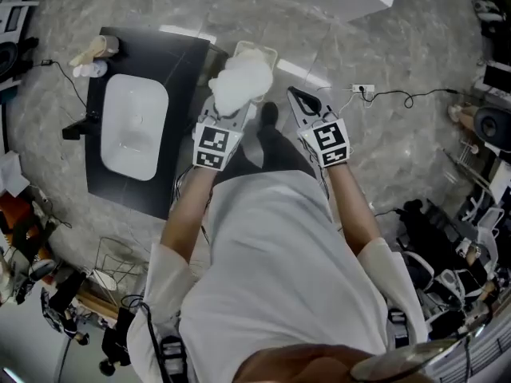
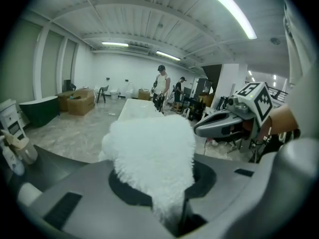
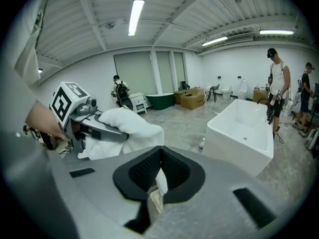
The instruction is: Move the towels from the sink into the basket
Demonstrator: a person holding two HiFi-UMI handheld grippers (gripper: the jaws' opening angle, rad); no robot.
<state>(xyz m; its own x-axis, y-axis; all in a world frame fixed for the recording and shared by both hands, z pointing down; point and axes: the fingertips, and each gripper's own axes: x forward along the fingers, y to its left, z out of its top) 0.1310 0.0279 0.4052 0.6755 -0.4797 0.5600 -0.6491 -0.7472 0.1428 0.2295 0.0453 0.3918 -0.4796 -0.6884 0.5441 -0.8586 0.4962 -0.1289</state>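
Observation:
A fluffy white towel hangs bunched from my left gripper, which is shut on it. It hovers over a white basket on the floor, of which only the rim shows. In the left gripper view the towel bulges out of the left gripper and hides its tips. My right gripper is beside it on the right, jaws together, holding no towel. The right gripper shows its pads meeting. The white sink on the left looks empty.
The sink sits in a black counter with bottles at its far corner and a dark faucet. A white bathtub stands ahead on the right. A power strip with cable lies on the marble floor. People stand far off.

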